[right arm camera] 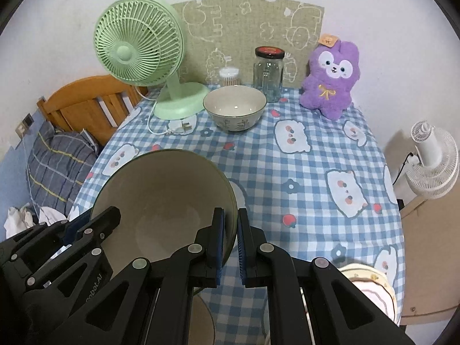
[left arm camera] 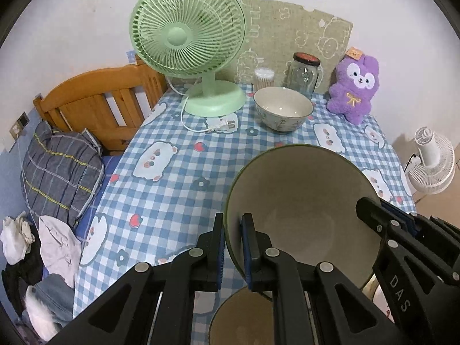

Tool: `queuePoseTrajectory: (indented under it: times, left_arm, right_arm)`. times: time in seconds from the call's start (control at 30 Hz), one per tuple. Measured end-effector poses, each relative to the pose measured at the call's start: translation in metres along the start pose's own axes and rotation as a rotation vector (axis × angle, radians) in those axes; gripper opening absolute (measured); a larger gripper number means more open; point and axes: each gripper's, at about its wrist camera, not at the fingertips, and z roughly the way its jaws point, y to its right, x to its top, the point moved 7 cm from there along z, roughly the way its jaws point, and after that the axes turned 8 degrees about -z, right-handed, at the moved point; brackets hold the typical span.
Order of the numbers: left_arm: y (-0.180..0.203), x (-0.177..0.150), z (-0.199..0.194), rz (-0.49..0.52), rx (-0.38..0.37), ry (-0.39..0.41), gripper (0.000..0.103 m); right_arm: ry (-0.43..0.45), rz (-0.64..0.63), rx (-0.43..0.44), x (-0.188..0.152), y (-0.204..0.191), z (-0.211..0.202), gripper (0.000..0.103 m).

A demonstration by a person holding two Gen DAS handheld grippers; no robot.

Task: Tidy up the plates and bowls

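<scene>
A large bowl (left arm camera: pixel 302 201) (right arm camera: pixel 161 195), green outside and cream inside, is held between both grippers over the checked tablecloth (left arm camera: pixel 172 187) (right arm camera: pixel 287 172). My left gripper (left arm camera: pixel 233 221) is shut on its left rim; in the right wrist view that gripper (right arm camera: pixel 109 215) shows at the left. My right gripper (right arm camera: pixel 231 215) is shut on the opposite rim and appears at the right of the left wrist view (left arm camera: pixel 371 210). A small patterned bowl (left arm camera: pixel 283 109) (right arm camera: pixel 234 107) stands empty at the back. Another round dish (left arm camera: pixel 241 316) lies partly hidden under the fingers. A pale floral dish (right arm camera: pixel 371 284) sits at the near right.
Along the back wall stand a green fan (left arm camera: pixel 187 37) (right arm camera: pixel 138 49) with its loose plug (left arm camera: pixel 222 125), a swab pot (right arm camera: pixel 229 76), a glass jar (left arm camera: pixel 304 74) (right arm camera: pixel 268 73) and a purple plush (left arm camera: pixel 355 86) (right arm camera: pixel 330 80). A bed (left arm camera: pixel 95 106) lies left, a white fan (right arm camera: pixel 431 161) right.
</scene>
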Motion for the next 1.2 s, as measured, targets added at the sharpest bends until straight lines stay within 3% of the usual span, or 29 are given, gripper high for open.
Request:
queuePoseTrajectory:
  times: [0.5,0.97,1.2]
  left_arm:
    - [-0.003,-0.039,-0.035,0.039,-0.041,0.028,0.008]
    - [-0.017,-0.074,-0.038,0.04,-0.056,0.008,0.008]
    - [-0.019,-0.082,-0.034,0.09,-0.037,0.015,0.008]
  right_arm:
    - [0.043,0.028,-0.044,-0.045,-0.008,-0.045,0.011]
    - [0.033,0.055,-0.05,-0.084,-0.022,-0.05,0.011]
    - [0.023,0.077,-0.041,-0.097,-0.028,-0.042,0.011]
